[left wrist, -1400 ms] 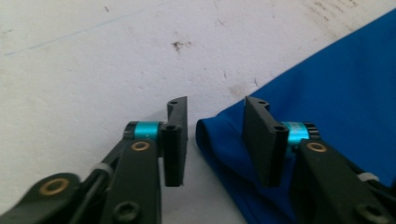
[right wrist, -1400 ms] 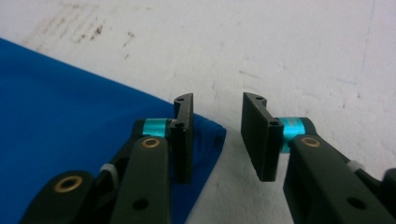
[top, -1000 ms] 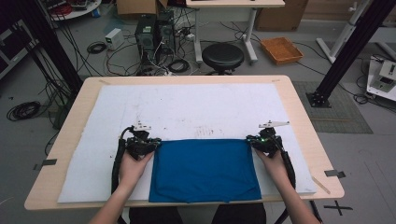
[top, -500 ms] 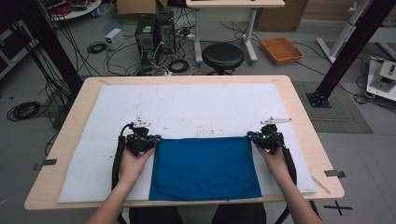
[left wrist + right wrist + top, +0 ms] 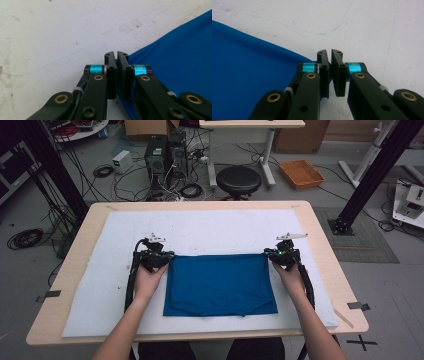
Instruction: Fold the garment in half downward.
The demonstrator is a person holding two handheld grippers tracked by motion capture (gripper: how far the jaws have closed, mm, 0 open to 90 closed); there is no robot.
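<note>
A blue cloth (image 5: 220, 282) lies spread flat on the white mat (image 5: 210, 227), near the table's front edge. My left gripper (image 5: 167, 256) is shut on its far left corner, and my right gripper (image 5: 267, 254) is shut on its far right corner. In the left gripper view the jaws (image 5: 116, 53) press together with the blue cloth (image 5: 180, 55) pinched between them and running off to the right. The right gripper view has the jaws (image 5: 329, 52) almost touching, with an edge of the blue cloth (image 5: 249, 75) caught between them and stretching left.
The mat covers most of the wooden table (image 5: 320, 235), with bare mat beyond and beside the cloth. Past the far edge, on the floor, are a black stool (image 5: 239, 179), an orange tray (image 5: 301, 172), computer towers (image 5: 162, 155) and loose cables.
Both hands have moved away from the person, carrying the cloth's far edge with them. The cloth now reaches farther up the mat.
</note>
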